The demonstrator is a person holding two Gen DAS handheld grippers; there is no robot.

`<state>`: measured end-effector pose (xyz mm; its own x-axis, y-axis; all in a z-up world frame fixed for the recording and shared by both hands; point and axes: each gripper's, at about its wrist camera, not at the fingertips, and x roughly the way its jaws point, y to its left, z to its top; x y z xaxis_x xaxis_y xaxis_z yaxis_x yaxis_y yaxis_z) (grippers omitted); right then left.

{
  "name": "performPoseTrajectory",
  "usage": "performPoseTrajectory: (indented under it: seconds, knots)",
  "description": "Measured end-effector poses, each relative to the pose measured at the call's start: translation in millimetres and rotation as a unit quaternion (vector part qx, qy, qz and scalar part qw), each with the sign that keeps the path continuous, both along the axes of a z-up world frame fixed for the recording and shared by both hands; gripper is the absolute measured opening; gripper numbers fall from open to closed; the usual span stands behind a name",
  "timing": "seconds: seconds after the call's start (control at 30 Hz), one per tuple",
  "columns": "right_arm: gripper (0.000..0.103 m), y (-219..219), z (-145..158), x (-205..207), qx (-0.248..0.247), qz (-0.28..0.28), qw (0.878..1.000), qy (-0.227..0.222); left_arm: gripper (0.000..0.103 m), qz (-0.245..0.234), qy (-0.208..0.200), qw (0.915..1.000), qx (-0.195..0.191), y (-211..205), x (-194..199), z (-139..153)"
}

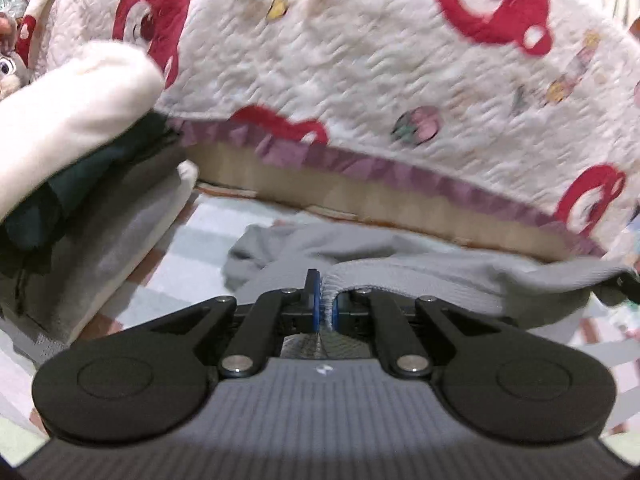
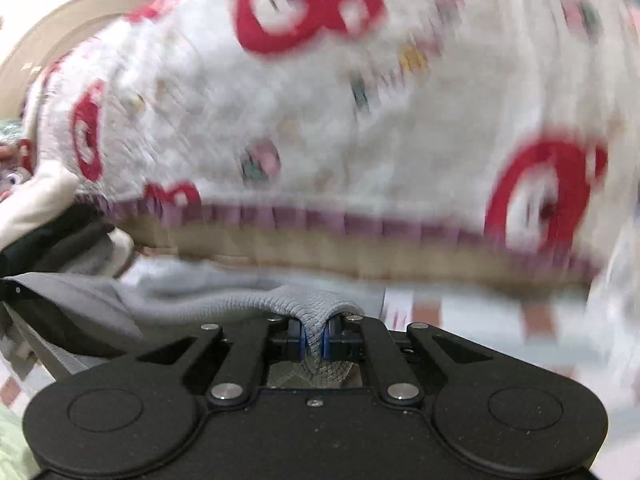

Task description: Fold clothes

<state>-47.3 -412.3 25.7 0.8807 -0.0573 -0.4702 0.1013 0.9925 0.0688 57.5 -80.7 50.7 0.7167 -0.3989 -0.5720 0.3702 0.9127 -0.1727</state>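
Observation:
A grey ribbed garment (image 1: pixel 440 276) hangs stretched between my two grippers, above a pale checked sheet (image 1: pixel 208 232). In the left wrist view my left gripper (image 1: pixel 326 300) is shut on one edge of it, the cloth pinched between the blue pads. The rest of the cloth runs off to the right and sags onto the sheet behind. In the right wrist view my right gripper (image 2: pixel 314 340) is shut on a folded ridge of the same grey garment (image 2: pixel 240 300), which trails away to the left.
A white quilt with red bear prints and a purple frill (image 1: pixel 360 60) fills the background above a tan edge. A stack of folded clothes in cream, dark green and grey (image 1: pixel 80 140) stands at the left. A plush toy (image 1: pixel 8 68) peeks in at the far left.

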Motion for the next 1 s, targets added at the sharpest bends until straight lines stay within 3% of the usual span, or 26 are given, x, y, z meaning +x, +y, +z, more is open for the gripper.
performPoseTrajectory:
  seconds: [0.1, 0.2, 0.27, 0.33, 0.4, 0.47, 0.53, 0.6, 0.73, 0.77, 0.8, 0.87, 0.9, 1.0]
  knots:
    - [0.008, -11, 47, -27, -0.034, 0.01, 0.998, -0.06, 0.005, 0.003, -0.024, 0.9997, -0.001, 3, -31, 38]
    - [0.008, -12, 60, -82, -0.078, 0.026, 0.993, -0.084, 0.005, -0.034, -0.01, 0.9988, -0.032, 17, -77, 57]
    - [0.008, -12, 35, -115, -0.076, 0.027, 0.995, -0.06, 0.005, -0.06, 0.021, 0.9978, -0.021, 15, -106, 42]
    - [0.009, -24, -15, -141, -0.022, 0.014, 1.0, -0.003, 0.005, -0.08, 0.072, 0.994, 0.019, 2, -123, 4]
    - [0.009, -38, -72, -160, 0.039, -0.01, 0.998, 0.057, 0.005, -0.094, 0.133, 0.9851, 0.054, -12, -129, -45]
    - [0.009, -41, -123, -168, 0.065, -0.032, 0.994, 0.086, 0.005, -0.101, 0.172, 0.9771, 0.075, -21, -128, -86]
    - [0.009, -33, -152, -166, 0.028, -0.035, 0.993, 0.107, 0.005, -0.091, 0.193, 0.9732, 0.085, -23, -124, -113]
    - [0.01, -26, -153, -158, 0.009, -0.028, 0.994, 0.101, 0.005, -0.088, 0.184, 0.9744, 0.094, -26, -120, -117]
    - [0.017, -39, -143, -140, 0.016, -0.002, 0.997, 0.077, 0.005, -0.096, 0.123, 0.9807, 0.118, -31, -108, -102]
    - [0.019, -46, -137, -130, 0.027, 0.003, 0.998, 0.065, 0.006, -0.089, 0.115, 0.9823, 0.118, -31, -100, -99]
    - [0.03, -52, -132, -127, 0.04, -0.012, 0.998, 0.038, 0.012, -0.073, 0.108, 0.985, 0.113, -30, -90, -97]
    - [0.065, -63, -121, -120, 0.067, -0.041, 0.997, -0.014, 0.019, -0.034, 0.099, 0.9888, 0.106, -27, -67, -101]
    - [0.069, -72, -120, -119, 0.086, -0.066, 0.994, -0.031, 0.02, -0.018, 0.098, 0.9893, 0.107, -26, -57, -105]
    - [0.068, -98, -129, -117, 0.188, -0.131, 0.973, -0.002, 0.019, 0.0, 0.113, 0.9878, 0.107, -26, -42, -122]
